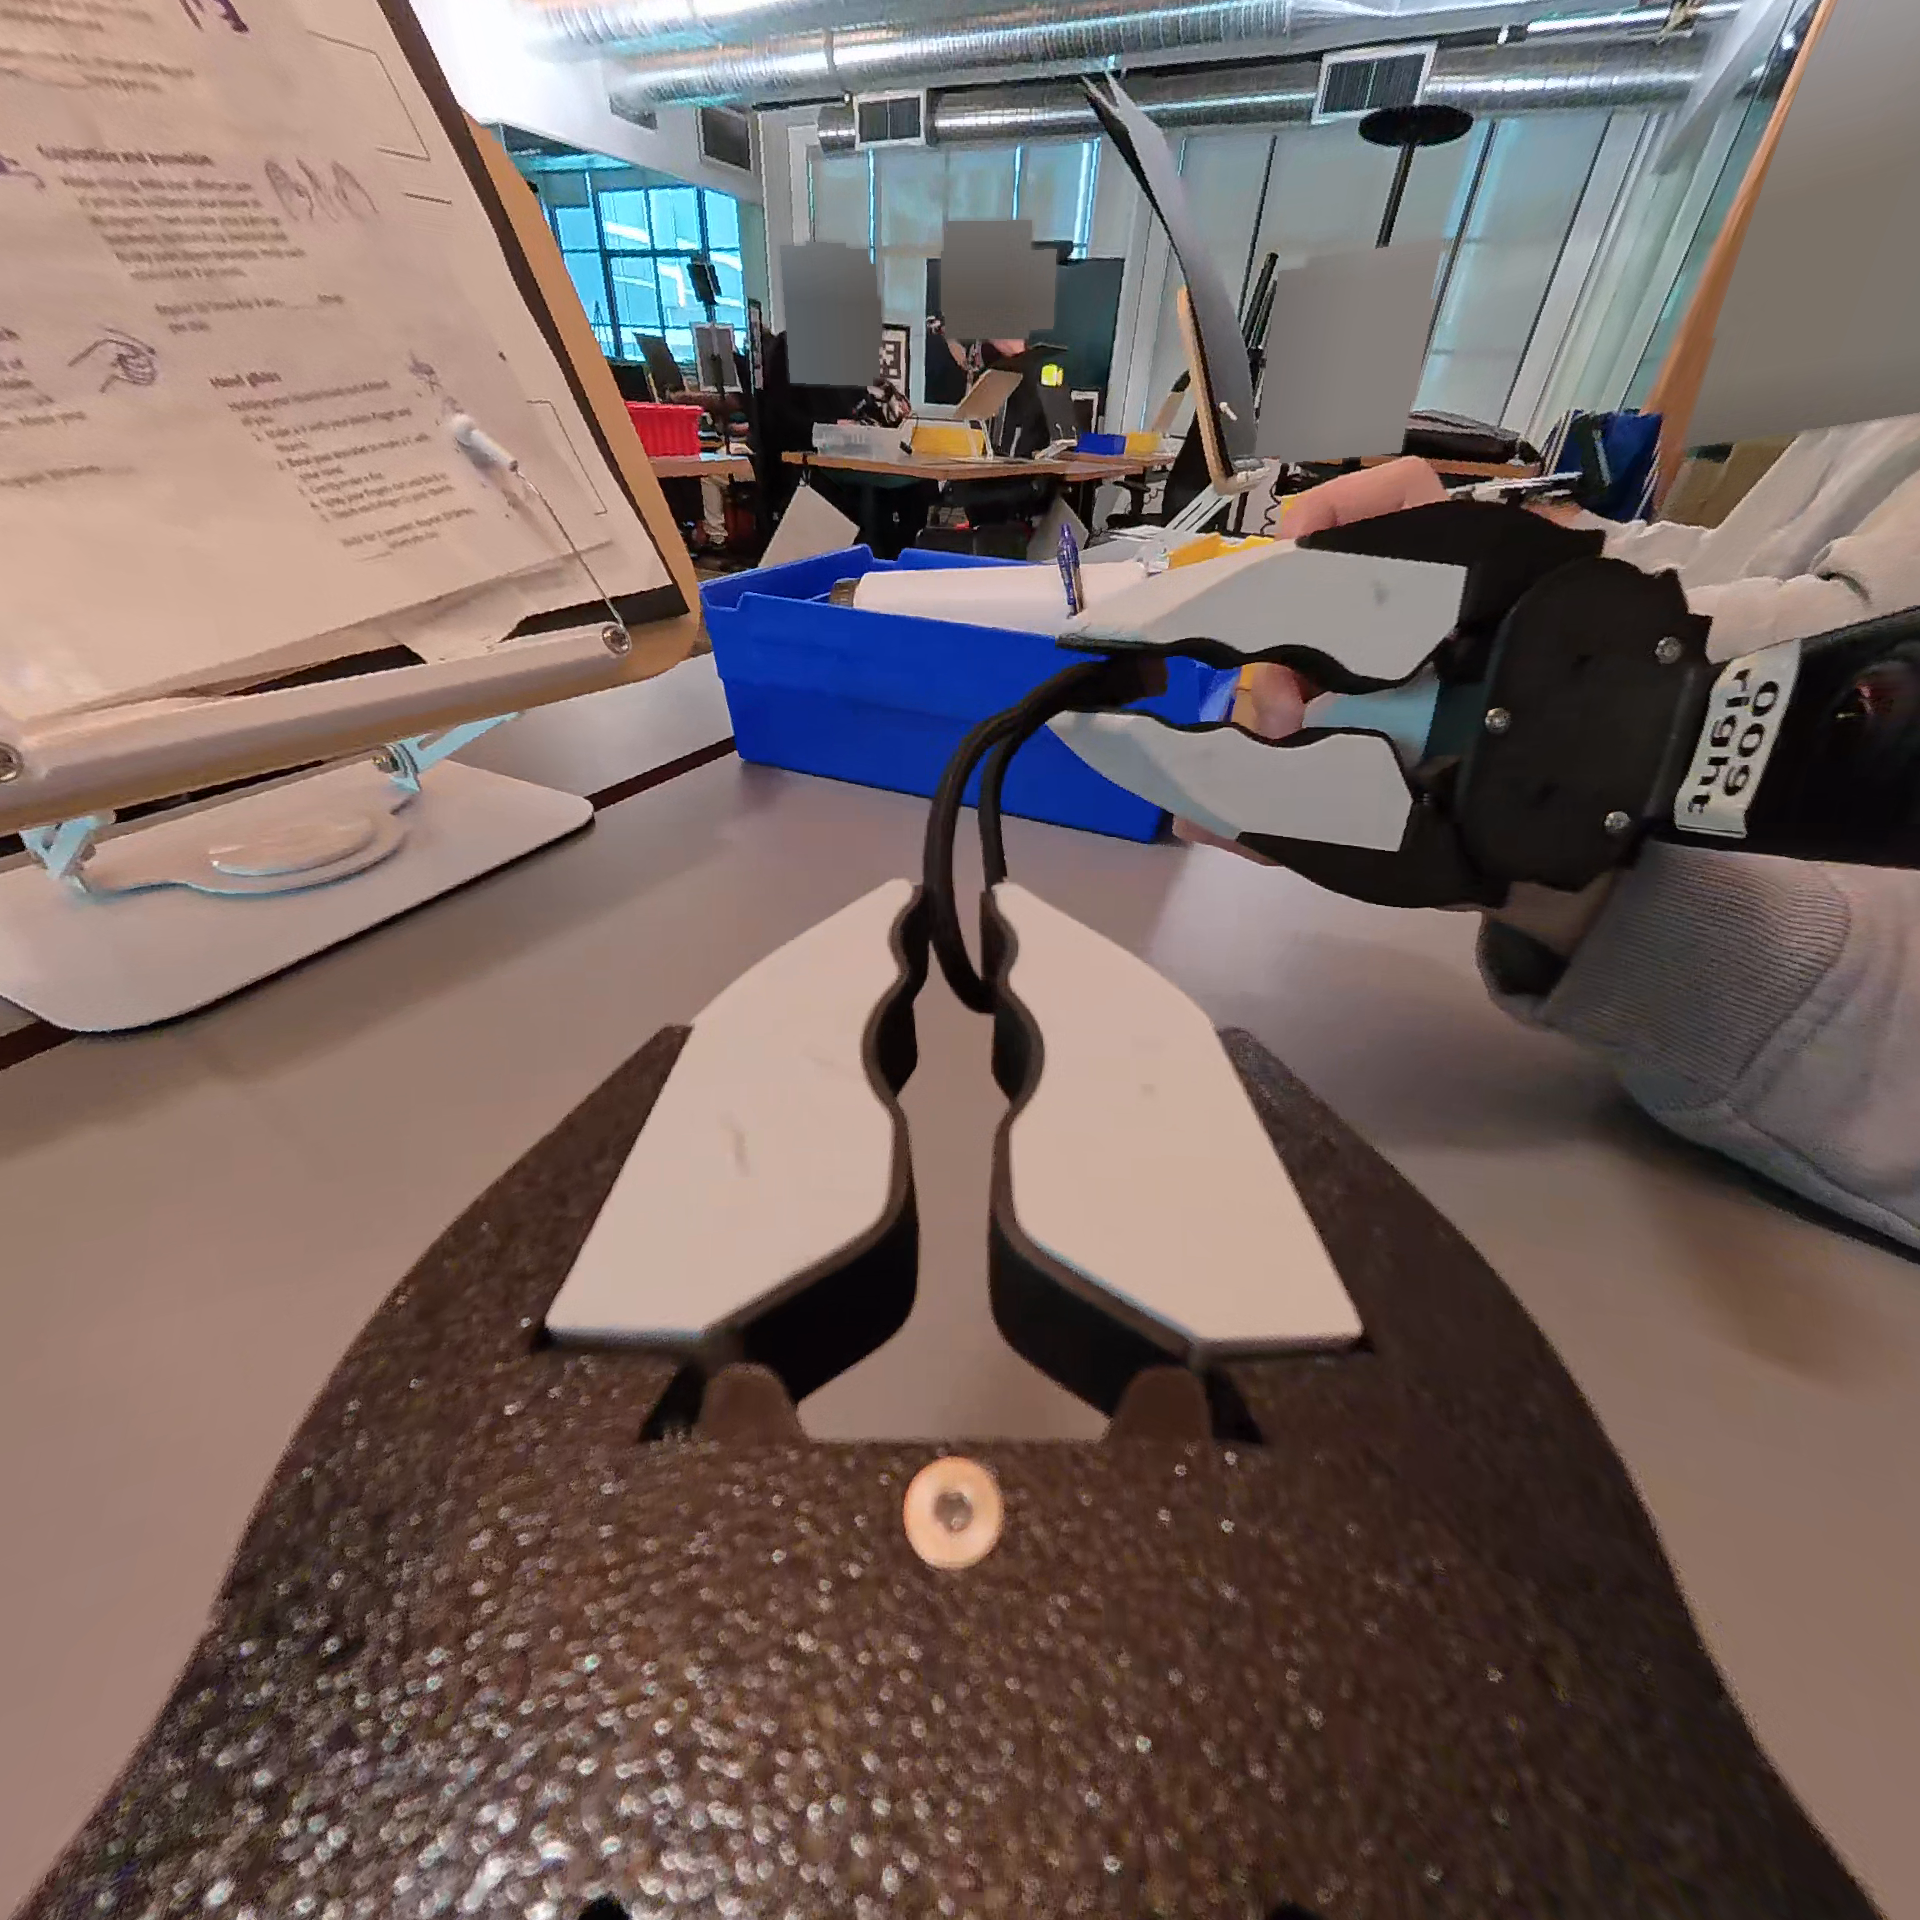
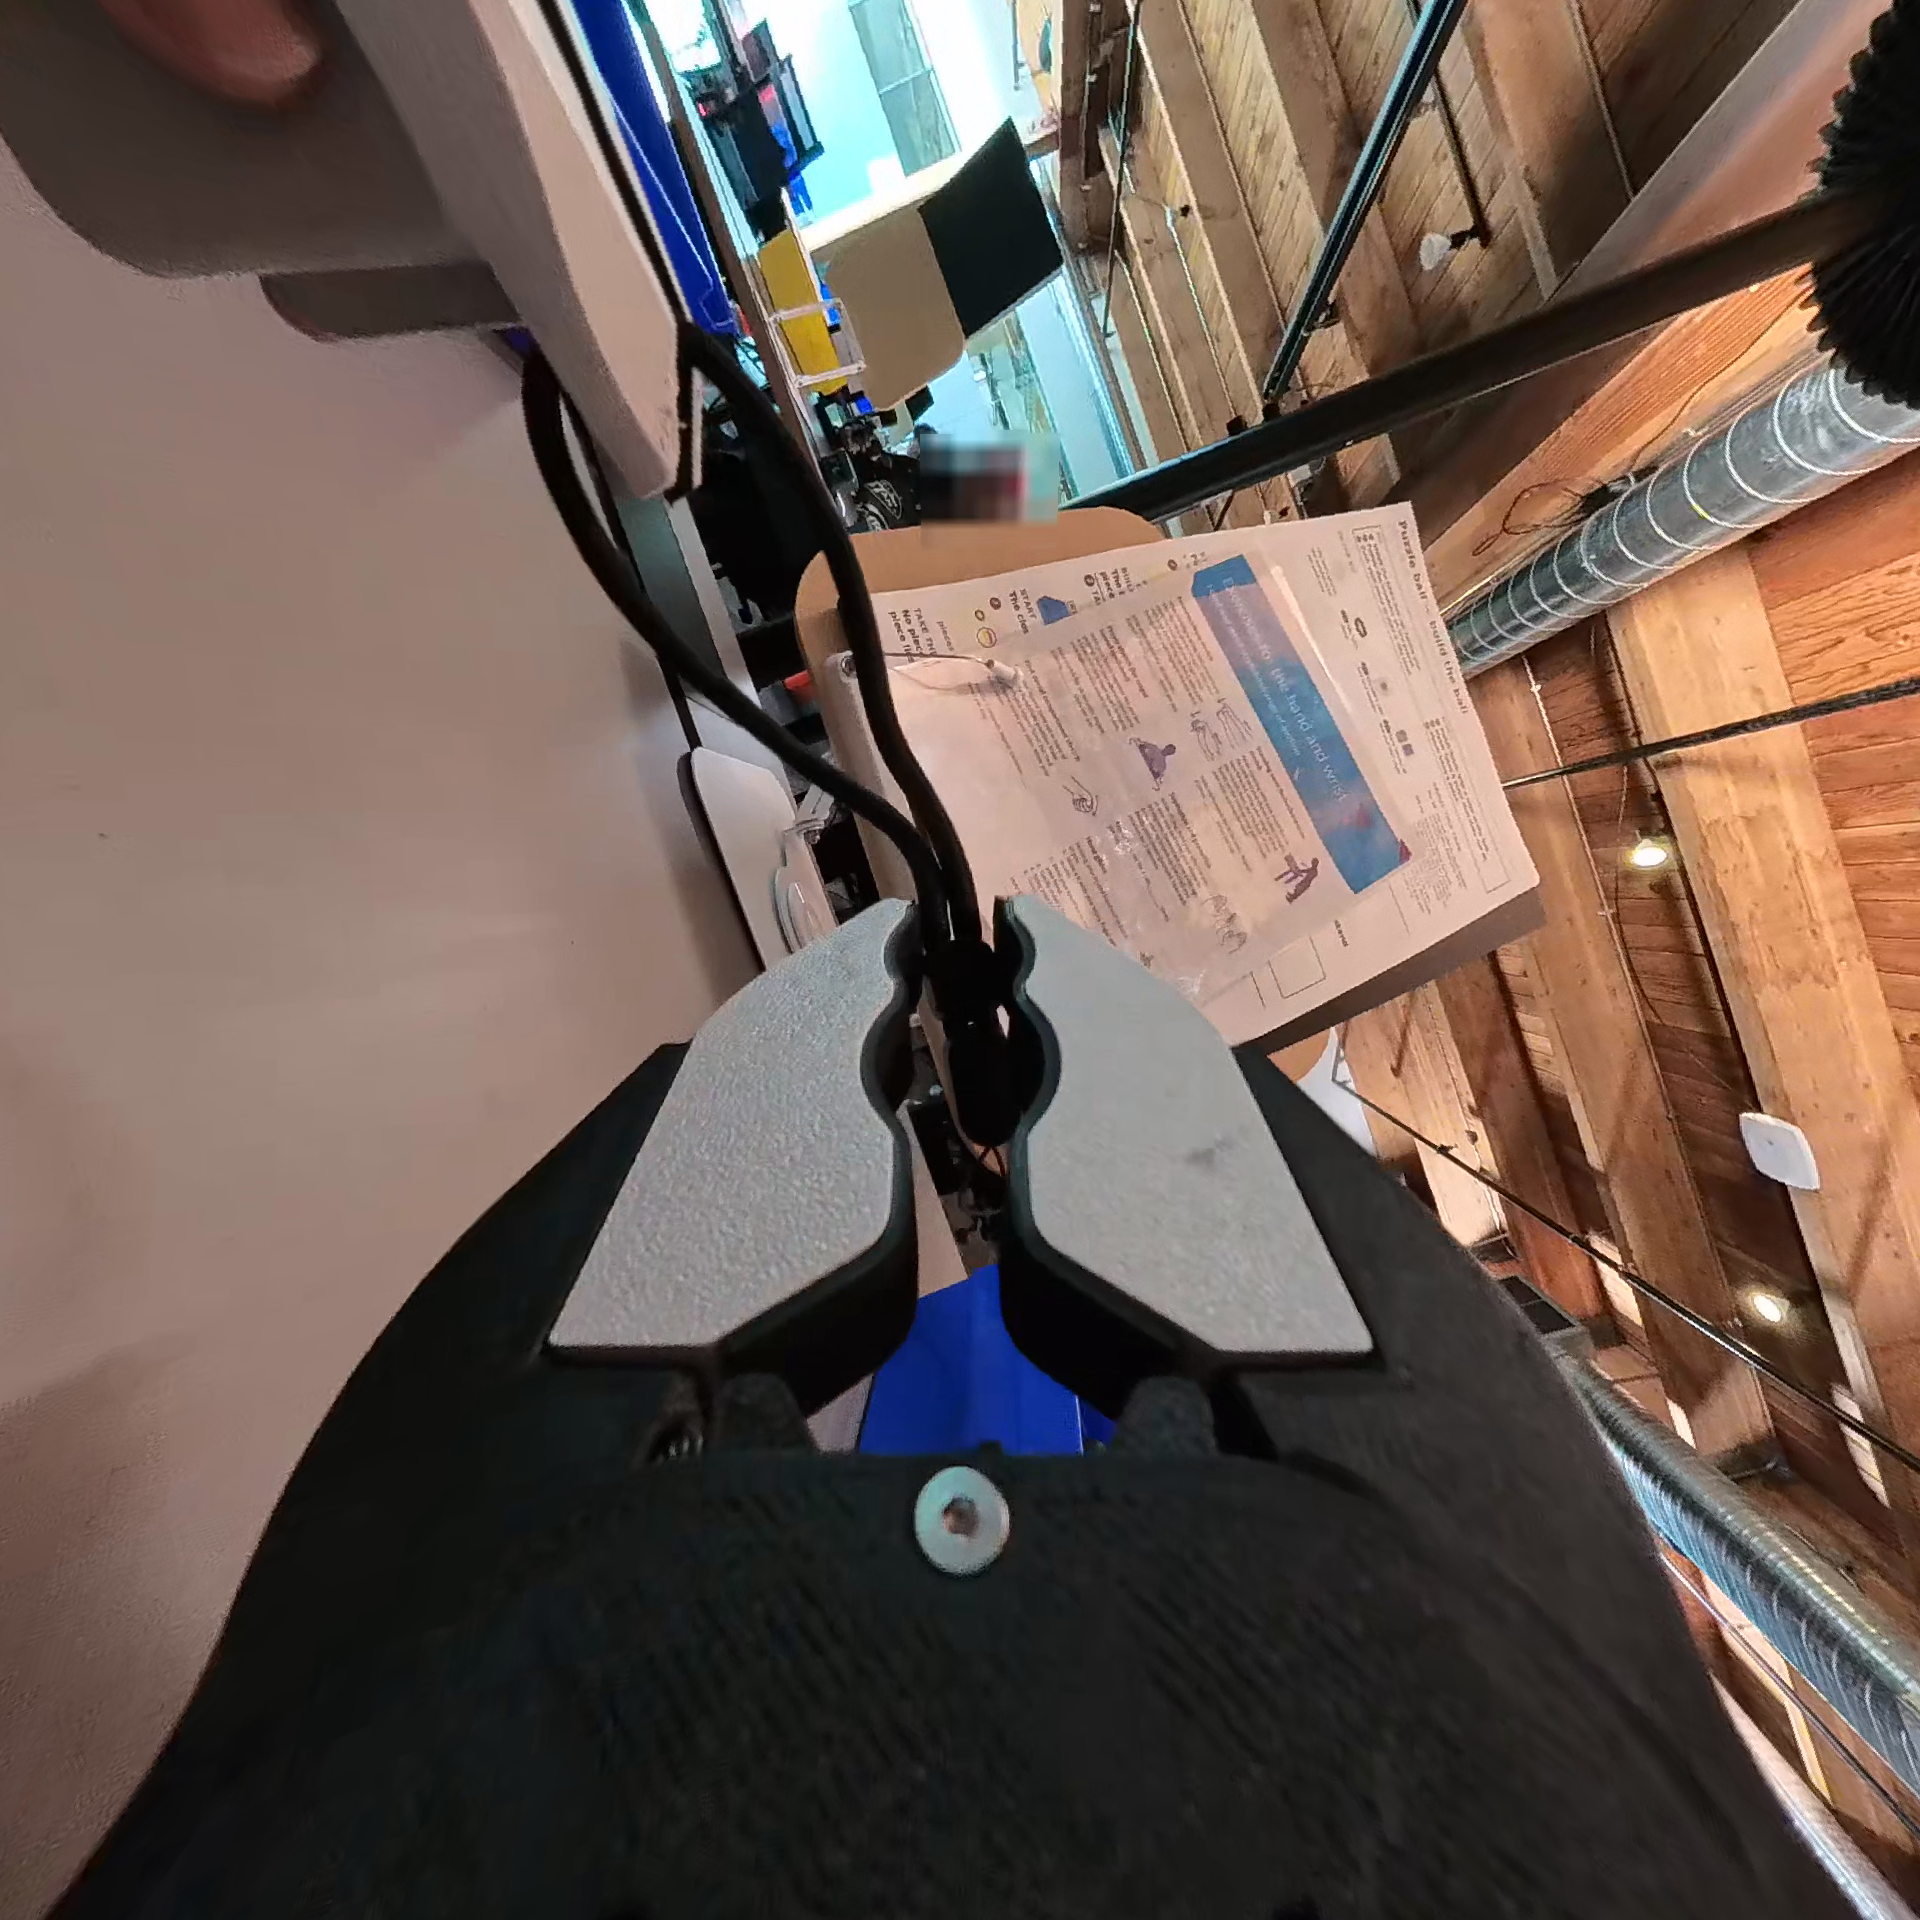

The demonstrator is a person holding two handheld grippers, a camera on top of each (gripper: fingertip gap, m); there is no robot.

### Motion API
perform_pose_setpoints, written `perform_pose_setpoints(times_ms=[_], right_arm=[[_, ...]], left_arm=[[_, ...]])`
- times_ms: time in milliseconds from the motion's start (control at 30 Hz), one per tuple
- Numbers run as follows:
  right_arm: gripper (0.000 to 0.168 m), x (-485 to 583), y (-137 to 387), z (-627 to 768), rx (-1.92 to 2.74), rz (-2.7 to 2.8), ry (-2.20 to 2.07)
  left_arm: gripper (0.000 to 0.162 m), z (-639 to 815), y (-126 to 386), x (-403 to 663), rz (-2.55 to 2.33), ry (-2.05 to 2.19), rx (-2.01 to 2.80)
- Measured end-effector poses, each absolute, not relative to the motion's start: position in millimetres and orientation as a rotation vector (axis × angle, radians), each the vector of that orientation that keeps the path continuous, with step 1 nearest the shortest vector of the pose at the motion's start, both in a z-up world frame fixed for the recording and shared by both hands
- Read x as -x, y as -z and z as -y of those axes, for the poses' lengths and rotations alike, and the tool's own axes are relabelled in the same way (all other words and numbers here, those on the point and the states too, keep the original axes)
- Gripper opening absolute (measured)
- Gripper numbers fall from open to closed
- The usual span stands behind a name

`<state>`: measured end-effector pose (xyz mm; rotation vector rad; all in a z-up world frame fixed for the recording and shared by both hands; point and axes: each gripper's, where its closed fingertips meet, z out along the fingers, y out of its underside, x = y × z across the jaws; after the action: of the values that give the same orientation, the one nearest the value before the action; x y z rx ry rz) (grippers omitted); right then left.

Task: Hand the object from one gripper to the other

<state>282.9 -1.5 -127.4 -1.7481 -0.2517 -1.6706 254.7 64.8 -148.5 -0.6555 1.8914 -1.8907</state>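
Observation:
A black elastic cord loop (image 1: 951, 810) stretches between both grippers above the grey table (image 1: 312, 1195). My left gripper (image 1: 954, 904) is shut on the loop's lower end. My right gripper (image 1: 1101, 675) comes in from the right, turned on its side, and is shut on the loop's upper end. In the right wrist view, my right gripper (image 2: 958, 925) pinches the doubled cord (image 2: 873, 707) between its tips. The cord runs up to one finger (image 2: 582, 260) of the left gripper at the top left.
A blue bin (image 1: 883, 707) holding a white roll and a pen stands just behind the grippers. A document stand with printed sheets (image 1: 312, 416) on a white base (image 1: 260, 894) stands at the left, and also shows in the right wrist view (image 2: 1195, 779). A grey sleeve (image 1: 1714, 987) is at the right. Across from one pair of fingers to the other is roughly 8 cm.

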Motion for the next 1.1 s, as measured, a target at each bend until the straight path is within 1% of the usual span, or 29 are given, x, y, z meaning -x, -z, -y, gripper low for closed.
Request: perform_pose_setpoints(times_ms=[67, 300, 433, 467, 500, 533, 600, 633, 733, 933, 1033, 1100], right_arm=[[0.013, -285, 128, 4, 1.758, 0.23, 1.669], [0.013, -291, 128, 10, 1.762, 0.158, 1.642], [0.014, -294, 149, 3, 1.853, 0.091, 1.434], [0.018, -291, 149, 0, 1.831, 0.08, 1.393], [0.025, -288, 147, -4, 1.807, 0.071, 1.343], [0.034, -283, 144, -8, 1.781, 0.055, 1.267], [0.057, -270, 139, -19, 1.724, 0.021, 1.054], [0.065, -265, 136, -22, 1.7, 0.0, 0.966], [0.071, -251, 135, -32, 1.664, -0.006, 0.765], [0.065, -224, 124, -48, 1.486, -0.189, 0.036], [0.057, -218, 132, -50, 1.503, -0.232, -0.159], [0.043, -215, 140, -52, 1.546, -0.229, -0.193]], left_arm=[[0.004, -65, 148, -254, -1.896, 1.898, 0.657], [0.004, -62, 151, -253, -1.923, 1.915, 0.663], [0.002, -65, 142, -255, -1.874, 1.972, 0.706], [0.001, -69, 136, -256, -1.834, 2.007, 0.732], [0.001, -73, 130, -257, -1.79, 2.033, 0.754], [0.001, -78, 125, -258, -1.752, 2.046, 0.764], [0.001, -86, 115, -258, -1.697, 2.028, 0.752], [0.001, -88, 111, -256, -1.683, 2.015, 0.734], [0.001, -89, 94, -248, -1.639, 2.018, 0.661], [0.001, -72, 76, -220, -1.65, 2.075, 0.423], [0.001, -69, 72, -212, -1.641, 2.102, 0.356], [0.001, -70, 71, -211, -1.624, 2.112, 0.34]])
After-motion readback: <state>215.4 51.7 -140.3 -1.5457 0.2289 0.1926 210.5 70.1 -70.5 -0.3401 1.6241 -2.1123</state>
